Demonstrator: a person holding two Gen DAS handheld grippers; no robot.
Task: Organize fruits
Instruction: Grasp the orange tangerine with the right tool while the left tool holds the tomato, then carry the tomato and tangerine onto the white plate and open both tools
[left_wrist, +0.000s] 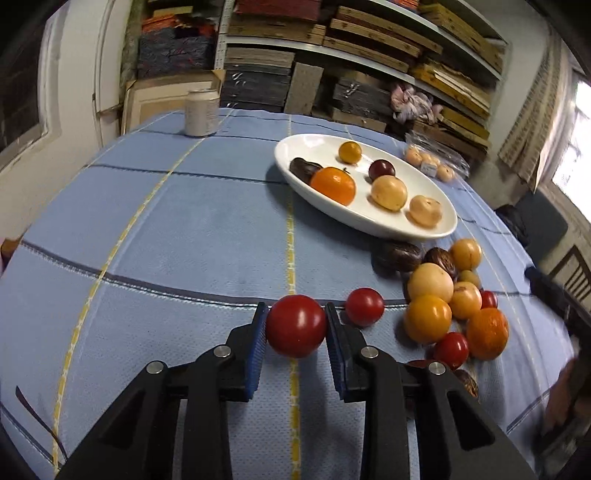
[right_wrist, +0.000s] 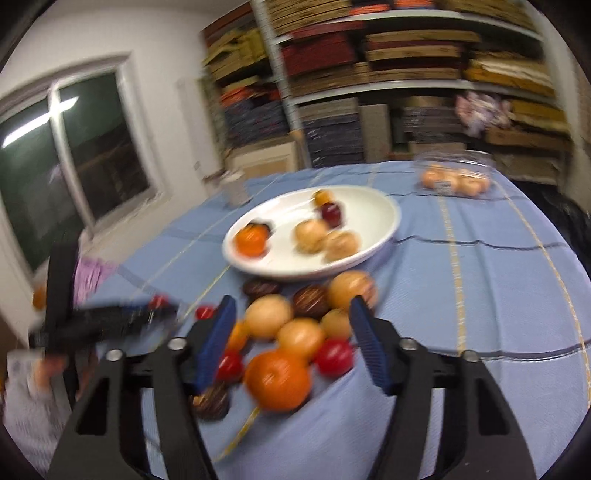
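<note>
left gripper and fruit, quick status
Left gripper shut on red tomato. Right gripper open over fruit pile. White plate path unobstructed.

Shelves (left_wrist: 369, 51) stacked with flat boards, white wall (right_wrist: 122, 33), dark window (right_wrist: 66, 155), blue checked tablecloth (left_wrist: 184, 229)

I see a glossy deep red fruit (left_wrist: 296, 326) between my left gripper's (left_wrist: 295, 319) blue ribbed pads (left_wrist: 259, 332); the gripper bodies are black. The tablecloth (left_wrist: 184, 221) is light blue, crossed by dark grey and yellow stripes. The oval dish (left_wrist: 369, 221) is plain white and carries a bright orange (left_wrist: 333, 185), pale tan fruits, a dark maroon one (left_wrist: 381, 169) and a yellow-orange one (left_wrist: 349, 152). The loose pile (left_wrist: 448, 299) mixes tan, amber, orange, red and dark brown mottled fruits
</note>
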